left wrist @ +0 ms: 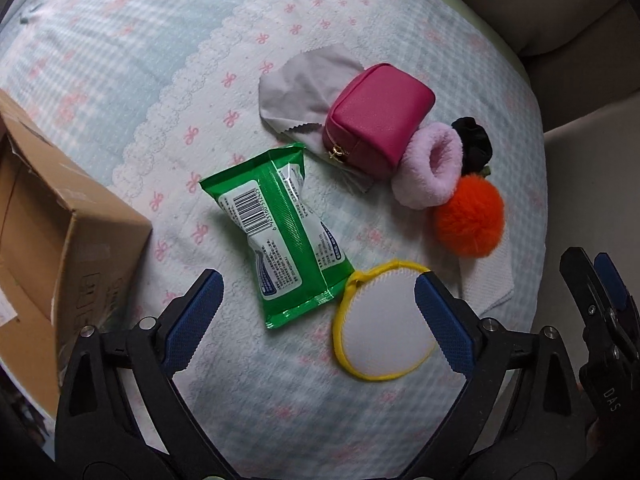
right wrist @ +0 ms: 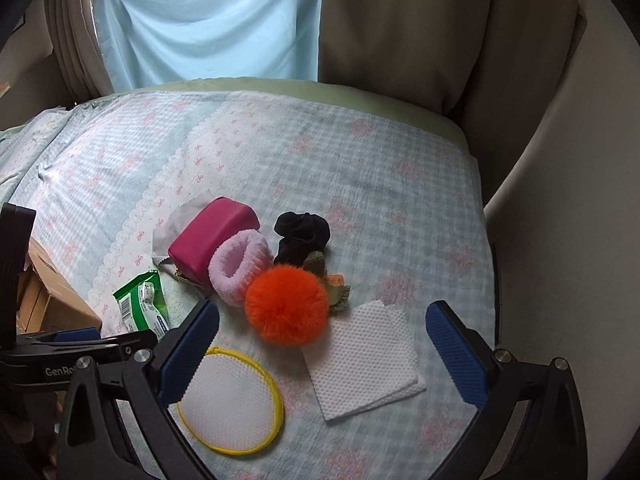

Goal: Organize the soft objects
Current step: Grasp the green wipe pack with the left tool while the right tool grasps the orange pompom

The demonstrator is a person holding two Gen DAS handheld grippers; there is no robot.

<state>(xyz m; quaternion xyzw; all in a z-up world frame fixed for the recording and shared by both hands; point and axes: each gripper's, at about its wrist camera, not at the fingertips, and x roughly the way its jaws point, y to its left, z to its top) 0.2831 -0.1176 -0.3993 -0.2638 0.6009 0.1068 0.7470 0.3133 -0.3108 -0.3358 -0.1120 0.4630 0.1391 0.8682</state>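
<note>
Your widest open lane is the far checked bedspread (right wrist: 360, 152) beyond the cluster. On your left, the brown cardboard box (left wrist: 80, 216) blocks. The magenta zip pouch (left wrist: 380, 112), pink fluffy scrunchie (left wrist: 428, 164) and orange pompom (left wrist: 470, 216) touch, leaving no gap.

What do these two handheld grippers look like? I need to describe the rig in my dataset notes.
Both the left gripper and the right gripper have matte black plastic frames with triangular cut-outs and silver pivot screws. Their fingers carry blue pads with a fine dimpled texture. White lettering marks the bodies, "DAS" on the right and "GenRo…", cut off, on the left. No cables or sleeves show.
</note>
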